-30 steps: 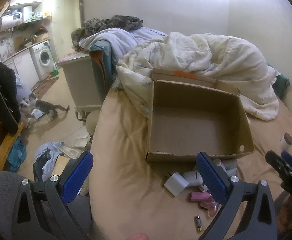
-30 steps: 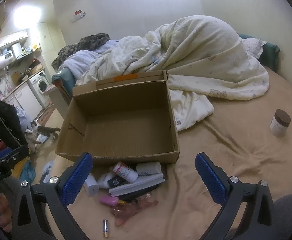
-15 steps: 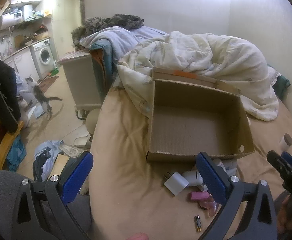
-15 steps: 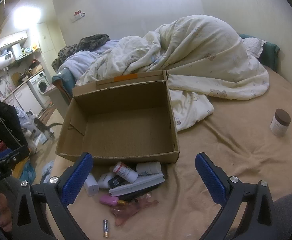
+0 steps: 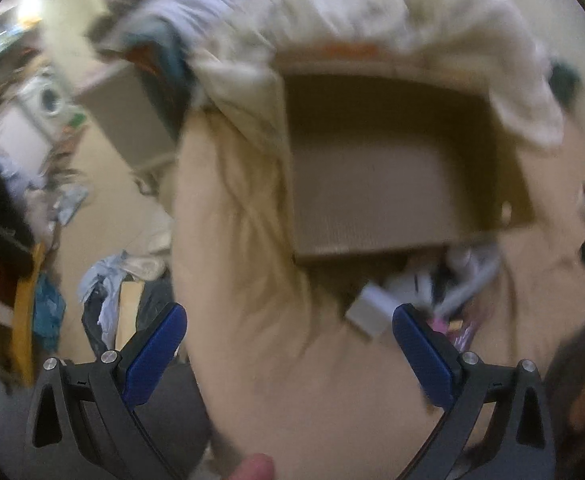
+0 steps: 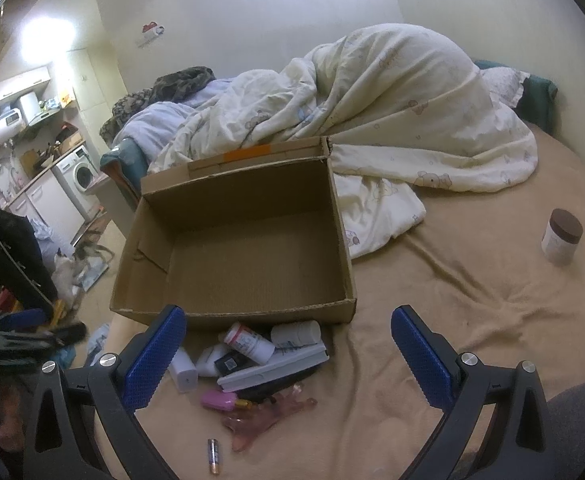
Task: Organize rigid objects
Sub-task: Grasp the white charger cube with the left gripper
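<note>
Left hand-held gripper [image 5: 290, 344]: jaws spread wide, empty, held low over the bed [image 5: 276, 360] near its left edge, pointing toward the box [image 5: 392, 184]; view blurred. Right hand-held gripper [image 6: 288, 350]: jaws spread wide, empty, level above the bed, aimed at the box. Box open-topped, empty, resting on the bed against the duvet [image 6: 392, 120]. Just in front of its near wall, a clutter: bottle [image 6: 249, 342], charger [image 6: 183, 370], pink clip [image 6: 268, 416]. Battery [image 6: 214, 456] nearer, apart. Jar [image 6: 561, 235] upright, well apart at right.
</note>
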Motion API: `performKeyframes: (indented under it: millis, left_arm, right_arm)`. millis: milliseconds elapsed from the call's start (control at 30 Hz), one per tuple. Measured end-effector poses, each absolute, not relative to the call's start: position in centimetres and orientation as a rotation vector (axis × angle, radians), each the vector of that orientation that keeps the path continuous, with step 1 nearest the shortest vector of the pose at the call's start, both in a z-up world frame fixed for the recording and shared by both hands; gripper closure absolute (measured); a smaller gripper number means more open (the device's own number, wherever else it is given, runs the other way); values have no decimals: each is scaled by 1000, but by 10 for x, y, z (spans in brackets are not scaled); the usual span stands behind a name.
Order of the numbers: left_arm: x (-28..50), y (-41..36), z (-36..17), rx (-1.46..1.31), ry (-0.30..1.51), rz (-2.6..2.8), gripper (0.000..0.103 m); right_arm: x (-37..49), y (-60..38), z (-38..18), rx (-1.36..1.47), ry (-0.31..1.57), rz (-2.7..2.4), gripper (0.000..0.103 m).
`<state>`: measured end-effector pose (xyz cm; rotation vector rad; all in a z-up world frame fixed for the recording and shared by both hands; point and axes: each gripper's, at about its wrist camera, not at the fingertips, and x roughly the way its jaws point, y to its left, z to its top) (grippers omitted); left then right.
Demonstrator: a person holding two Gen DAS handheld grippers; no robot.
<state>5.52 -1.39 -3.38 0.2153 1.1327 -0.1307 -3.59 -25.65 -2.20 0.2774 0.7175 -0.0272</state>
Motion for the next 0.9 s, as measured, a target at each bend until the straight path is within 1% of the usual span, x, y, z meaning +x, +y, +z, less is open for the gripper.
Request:
performKeyframes:
  millis: [100,200,300,400,600,667,700,767,800,867,900]
  left_arm:
    - [76,-25,-60,243,1264,-205,1]
    - [92,-41,-86,292,1335,-243,1]
    - [97,-60,-112,378,1402,-306,9]
    - [96,-78,-128,435,1435,-375,9]
    - [94,-106,-159,606,1434,-429,9]
    - [98,-112,-165,637,1422,-425,12]
    - [100,-115,-169,649,1423,-431,15]
    - [105,-120,-177,660,1444,-435,16]
    - [109,-122,-183,657,1455,-436,20]
    - [116,-123,-193,646,1480,-438,34]
    - [118,-124,-194,611,1499,-460,48]
  right_arm:
    - [-35,-258,-24,286,729,-28,0]
    - [-34,-259,-26,291,741,-24,0]
    - [-33,-260,-29,290,754,-36,0]
    - [-32,-257,-32,269,772,-36,0]
    - [-27,-253,-37,267,810,-1,0]
    - [-26,-254,-38,280,817,11,0]
    - [-27,-255,-38,290,818,19,0]
    - [-27,-255,-38,295,816,26,0]
    - [-27,-254,-38,292,817,27,0]
    - [-26,-254,-38,293,823,29,0]
    - [-25,-254,-39,294,825,30,0]
